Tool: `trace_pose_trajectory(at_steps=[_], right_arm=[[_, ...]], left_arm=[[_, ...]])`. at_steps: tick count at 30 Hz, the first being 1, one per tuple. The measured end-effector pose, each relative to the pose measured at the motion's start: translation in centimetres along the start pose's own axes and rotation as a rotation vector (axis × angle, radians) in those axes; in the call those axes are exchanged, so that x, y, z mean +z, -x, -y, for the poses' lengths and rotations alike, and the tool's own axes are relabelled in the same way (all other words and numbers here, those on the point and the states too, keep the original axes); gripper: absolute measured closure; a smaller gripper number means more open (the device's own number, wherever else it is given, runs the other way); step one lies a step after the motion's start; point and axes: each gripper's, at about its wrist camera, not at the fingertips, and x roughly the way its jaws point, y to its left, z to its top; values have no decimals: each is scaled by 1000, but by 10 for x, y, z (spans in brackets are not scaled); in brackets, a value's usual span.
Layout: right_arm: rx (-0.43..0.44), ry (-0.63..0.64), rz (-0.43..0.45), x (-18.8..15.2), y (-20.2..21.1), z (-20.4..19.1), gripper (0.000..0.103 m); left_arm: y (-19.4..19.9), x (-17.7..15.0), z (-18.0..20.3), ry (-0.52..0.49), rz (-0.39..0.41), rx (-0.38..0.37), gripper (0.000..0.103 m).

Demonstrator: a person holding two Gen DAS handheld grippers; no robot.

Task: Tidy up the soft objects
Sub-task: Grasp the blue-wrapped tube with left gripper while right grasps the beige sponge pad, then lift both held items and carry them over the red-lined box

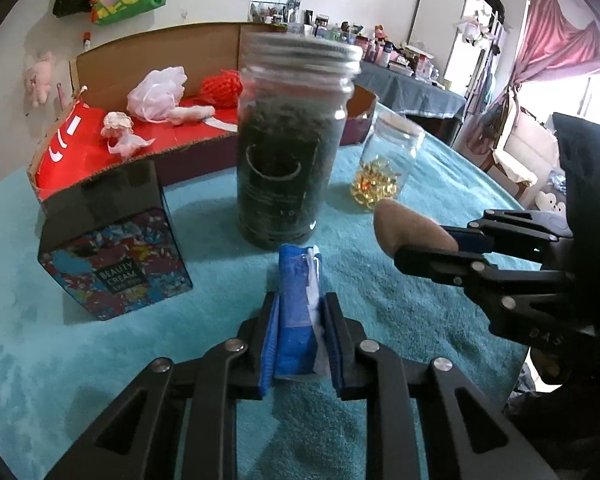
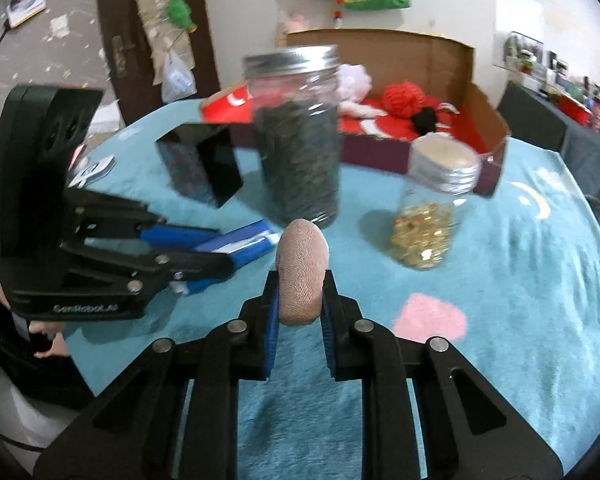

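Left wrist view: left gripper (image 1: 300, 332) clamped on a blue-and-white soft pack (image 1: 298, 312), low over the teal cloth (image 1: 100, 360), just before the tall dark jar (image 1: 292, 148). Right wrist view: right gripper (image 2: 300, 304) pinched shut on a tan oval sponge (image 2: 302, 272) — same spot, near the jar. Cardboard box (image 1: 140, 44) behind already holding pink and red soft items. Risks: sweeping either load toward the box and clipping the tall jar or the small gold-filled jar (image 2: 432, 216) — toppling likely; compressible sponge slipping from a shallow grip.

jars (image 1: 290, 140) 2 | cardboard box (image 1: 140, 50) 1 | tin (image 1: 114, 256) 1 | grippers (image 1: 300, 344) 2
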Motion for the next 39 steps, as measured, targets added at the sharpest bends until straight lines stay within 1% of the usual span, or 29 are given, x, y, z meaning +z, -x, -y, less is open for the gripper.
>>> trace_pose_trajectory(at_steps=[4, 7, 23, 30, 39], right_arm=[[-17, -26, 15, 4, 1, 4, 86], [-27, -31, 16, 6, 1, 5, 86], [-28, -44, 6, 5, 1, 7, 86], [-30, -43, 3, 5, 1, 7, 86], [-44, -62, -10, 1, 4, 16, 86]], left_arm=[[5, 6, -2, 3, 20, 8, 80], [5, 8, -2, 0, 20, 11, 80], [9, 9, -3, 13, 39, 5, 80], [14, 6, -6, 21, 46, 17, 80], [27, -8, -22, 69, 40, 48, 80]])
